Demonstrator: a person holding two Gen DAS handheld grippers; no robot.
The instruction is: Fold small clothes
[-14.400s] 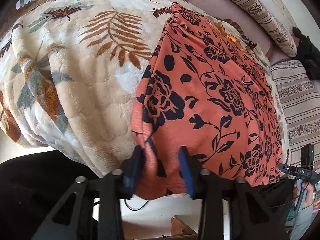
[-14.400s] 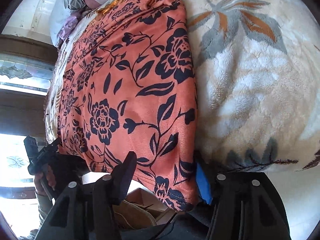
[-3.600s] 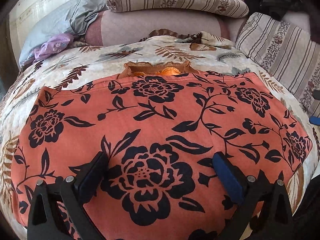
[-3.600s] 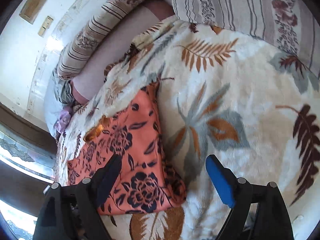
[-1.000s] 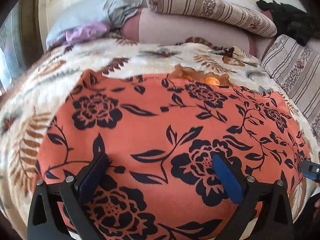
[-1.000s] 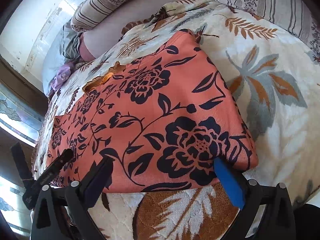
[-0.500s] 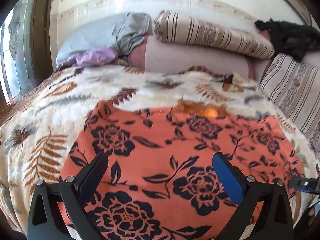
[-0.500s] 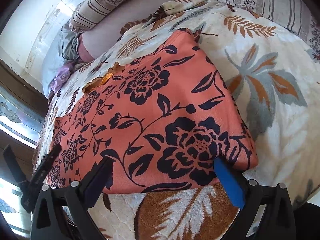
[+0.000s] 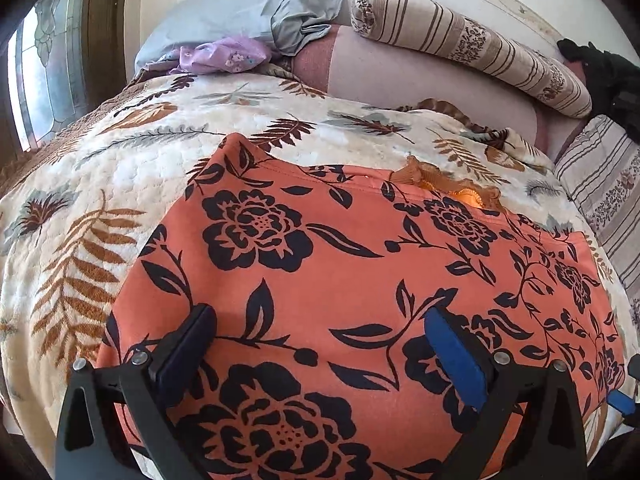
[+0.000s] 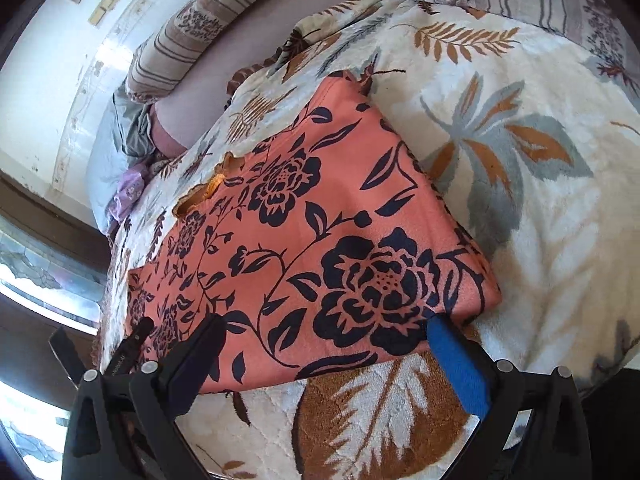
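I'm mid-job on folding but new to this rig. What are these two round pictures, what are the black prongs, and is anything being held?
Each picture comes from a fisheye camera on a hand-held gripper, looking along its two fingers. One shows the left gripper, the other the right gripper. The prongs are the fingers. Both are open and hold nothing. An orange floral garment lies folded flat on a leaf-patterned blanket on a bed, with striped pillows behind.

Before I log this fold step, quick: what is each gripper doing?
Left gripper: open, holding nothing, above the orange black-flowered garment.
Right gripper: open, empty, at the garment's near edge.
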